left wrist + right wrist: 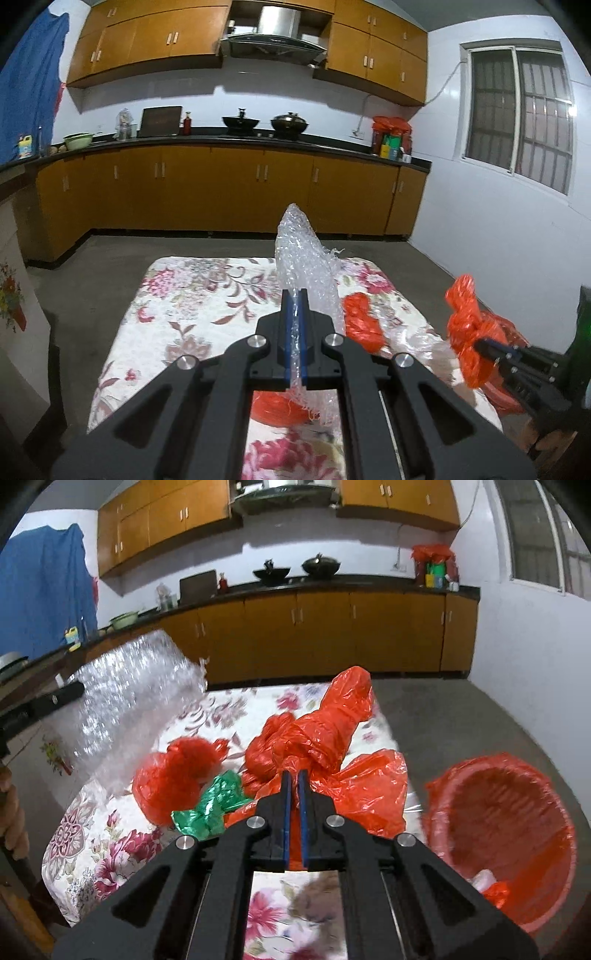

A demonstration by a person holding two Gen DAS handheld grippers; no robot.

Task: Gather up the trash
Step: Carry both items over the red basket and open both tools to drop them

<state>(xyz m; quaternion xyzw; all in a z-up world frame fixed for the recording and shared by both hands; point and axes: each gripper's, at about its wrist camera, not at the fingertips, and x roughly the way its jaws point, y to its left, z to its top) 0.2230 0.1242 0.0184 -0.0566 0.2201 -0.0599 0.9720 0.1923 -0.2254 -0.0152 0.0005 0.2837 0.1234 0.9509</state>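
My left gripper [294, 295] is shut on a crumpled sheet of clear bubble wrap [306, 258] and holds it above the floral tablecloth [192, 295]. In the right wrist view that bubble wrap [129, 701] hangs at the left. My right gripper [294, 775] is shut on a knotted orange plastic bag [314, 738], lifted just above the table. The left wrist view shows this right gripper [480, 347] at the right with the orange bag [465, 325] in it. A second orange bag [173, 775] and a green plastic bag [210, 808] lie on the cloth.
A red bin lined with an orange bag [498, 830] stands on the floor to the right of the table, with some scraps inside. Wooden kitchen cabinets [221, 184] and a dark counter run along the far wall. A person's hand [11, 812] shows at the left edge.
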